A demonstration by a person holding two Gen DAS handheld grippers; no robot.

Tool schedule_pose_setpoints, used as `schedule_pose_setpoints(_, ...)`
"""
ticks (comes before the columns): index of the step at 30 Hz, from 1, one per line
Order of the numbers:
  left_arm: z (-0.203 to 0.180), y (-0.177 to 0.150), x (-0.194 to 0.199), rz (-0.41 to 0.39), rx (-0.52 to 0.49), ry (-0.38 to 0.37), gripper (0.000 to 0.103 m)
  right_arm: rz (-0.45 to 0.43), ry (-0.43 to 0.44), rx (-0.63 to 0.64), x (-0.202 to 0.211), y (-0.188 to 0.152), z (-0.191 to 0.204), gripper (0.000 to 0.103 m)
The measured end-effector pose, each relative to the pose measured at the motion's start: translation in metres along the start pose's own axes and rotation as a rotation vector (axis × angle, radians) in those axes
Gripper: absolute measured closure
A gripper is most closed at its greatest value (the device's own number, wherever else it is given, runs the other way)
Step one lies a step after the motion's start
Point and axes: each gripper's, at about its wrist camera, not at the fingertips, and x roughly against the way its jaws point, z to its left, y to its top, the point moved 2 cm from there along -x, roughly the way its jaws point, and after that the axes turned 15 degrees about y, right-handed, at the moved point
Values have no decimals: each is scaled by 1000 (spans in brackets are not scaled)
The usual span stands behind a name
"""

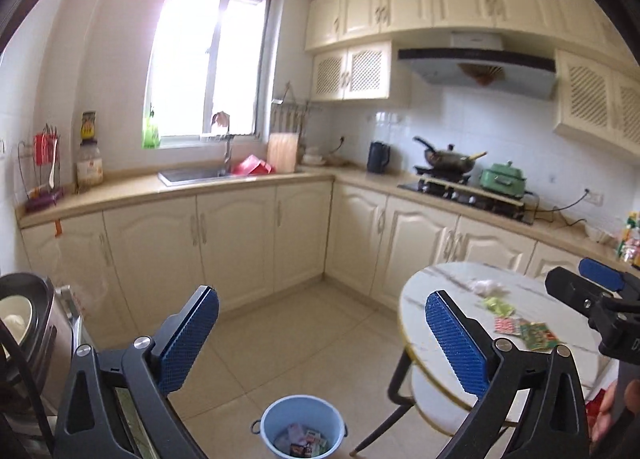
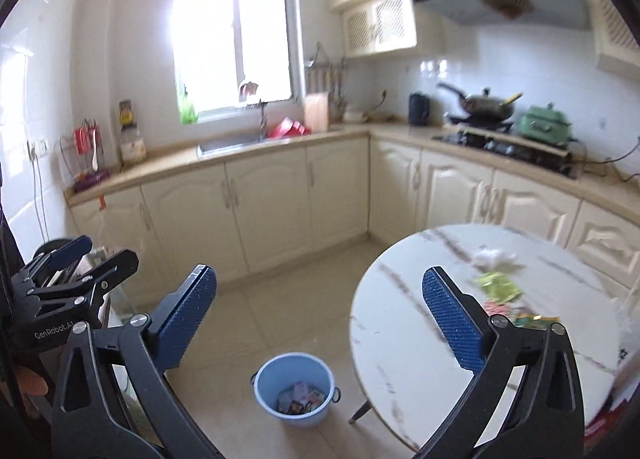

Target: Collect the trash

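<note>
Wrappers (image 2: 301,399) lie in the blue bucket (image 2: 295,387) on the floor, beside the round table (image 1: 436,343). More trash sits on the tabletop: a white wad (image 1: 486,286), a green packet (image 1: 497,305) and red-green packets (image 1: 524,333). The left gripper (image 1: 322,339) and the right gripper (image 2: 320,319) both stand wide apart and empty, above the bucket.

- My left tool (image 1: 322,339) has black angular arms, silver screws and blue textured pads (image 1: 188,339).
- My right tool (image 2: 320,323) looks the same; white "GenRobot.AI" lettering marks the left.
</note>
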Motion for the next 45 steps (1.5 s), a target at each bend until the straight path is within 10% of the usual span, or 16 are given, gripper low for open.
schedule_pose_setpoints(19, -14, -129, 190, -281, -60, -118, 1, -271, -255, 36, 200, 15, -4, 0)
schedule_pose_setpoints(32, -68, -110, 130, -197, -124, -167, 1, -238, -367, -47, 208, 0, -71, 0)
schedule_pose_setpoints(45, -187, -72, -6, 81, -267, -289, 1, -19, -416, -187, 138, -42, -195, 0)
